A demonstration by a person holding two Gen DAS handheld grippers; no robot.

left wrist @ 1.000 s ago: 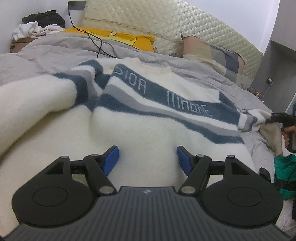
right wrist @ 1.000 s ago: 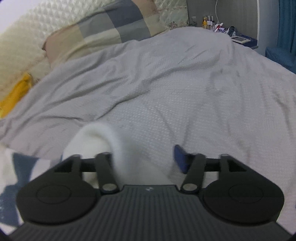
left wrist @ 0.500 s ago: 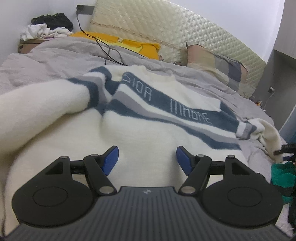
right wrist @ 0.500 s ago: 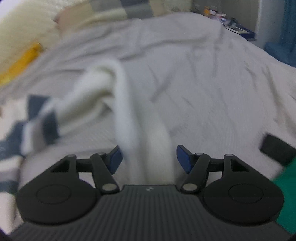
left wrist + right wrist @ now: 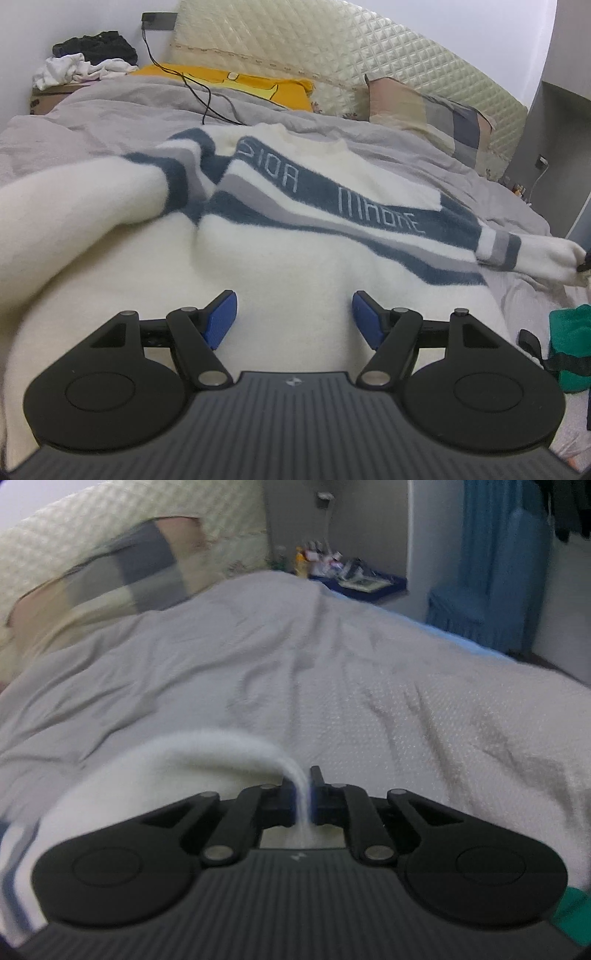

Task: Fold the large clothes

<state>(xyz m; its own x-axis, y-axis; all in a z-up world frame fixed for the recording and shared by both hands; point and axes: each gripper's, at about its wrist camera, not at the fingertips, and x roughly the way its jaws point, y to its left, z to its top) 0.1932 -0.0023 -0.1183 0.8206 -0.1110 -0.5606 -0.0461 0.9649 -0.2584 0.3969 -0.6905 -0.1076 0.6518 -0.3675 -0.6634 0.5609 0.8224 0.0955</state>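
From the left wrist view, I see my left gripper [image 5: 293, 318] with its jaws standing open and nothing between the blue pads [image 5: 221, 320]; it hovers over the near part of the white sweater [image 5: 280, 266]. The sweater lies spread on the grey bedcover [image 5: 110, 122], with its blue and grey stripes running across to the right. Compared with a second ago, the right sleeve [image 5: 535, 254] is now pulled out straighter toward the right edge, where a dark tip holds its cuff; before it was bunched there. The left gripper itself has kept its place and its opening.

From the right wrist view, my right gripper [image 5: 303, 794] has just been closing, and its jaws are now clamped on a thin fold of the white sleeve [image 5: 184, 771]. Half a second ago the sleeve hung loose between open pads. The picture is a little blurred. Beyond lies bare grey bedcover [image 5: 332, 664], with a checked pillow [image 5: 122, 579] far left.
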